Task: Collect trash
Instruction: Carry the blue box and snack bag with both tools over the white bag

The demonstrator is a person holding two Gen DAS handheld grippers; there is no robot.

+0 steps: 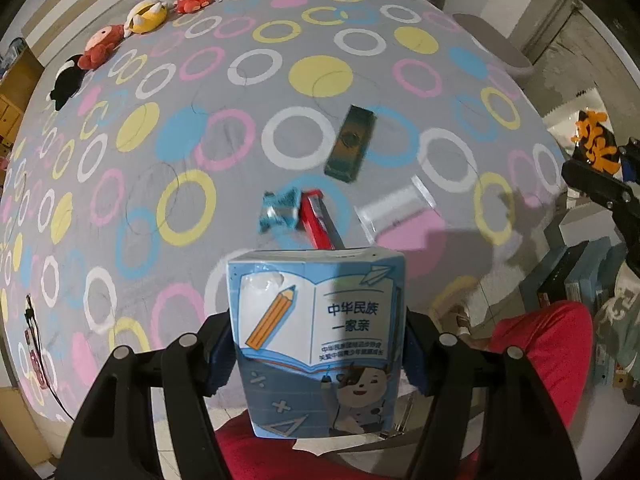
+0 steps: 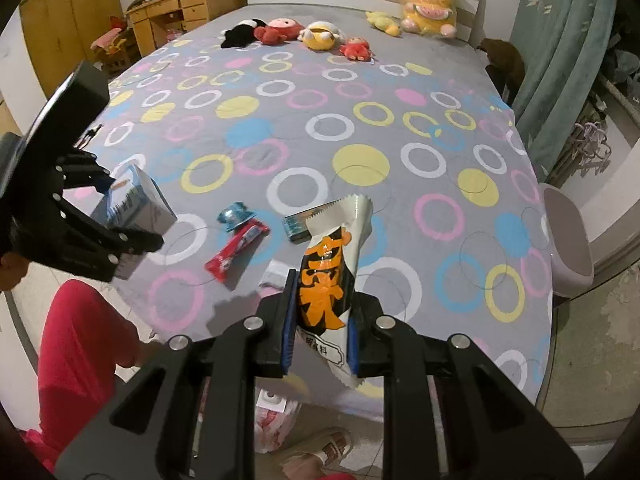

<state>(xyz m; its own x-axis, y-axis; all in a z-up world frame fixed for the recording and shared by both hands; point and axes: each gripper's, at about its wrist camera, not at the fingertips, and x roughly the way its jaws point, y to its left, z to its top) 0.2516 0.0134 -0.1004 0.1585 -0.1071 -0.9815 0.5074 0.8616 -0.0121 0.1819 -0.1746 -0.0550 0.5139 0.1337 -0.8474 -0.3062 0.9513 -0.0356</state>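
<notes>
1. Left wrist view: the left tongs (image 1: 318,354) stand part open with both pads pressed on a blue carton (image 1: 320,340), held above the near edge of the bed (image 1: 240,92). The carton hides the near end of the red wrapper (image 1: 319,218) lying behind it.
2. On the bed beyond lie a crumpled blue wrapper (image 1: 280,208), a dark box (image 1: 351,143) and a clear plastic piece (image 1: 394,208), which is blurred and hard to identify.
3. At the right rim of this view the right tongs (image 1: 600,184) are cut off; only part of the orange-printed packet (image 1: 596,142) shows.
4. Right wrist view: the right tongs (image 2: 320,340) are closed tight on an orange and white snack packet (image 2: 332,268), which stands upright between the pads. The packet covers part of the dark box (image 2: 296,226) and most of a white scrap (image 2: 276,274) on the bed (image 2: 360,120).
5. At the left edge the left tongs (image 2: 120,236) with the carton (image 2: 136,204) are partly cut off by the frame.
6. A red sleeve (image 2: 80,352) of the person shows low left; a bag on the floor (image 2: 276,428) sits half hidden under the tongs' frame.
7. Soft toys (image 2: 320,34) lie in a row at the far end of the bed.
</notes>
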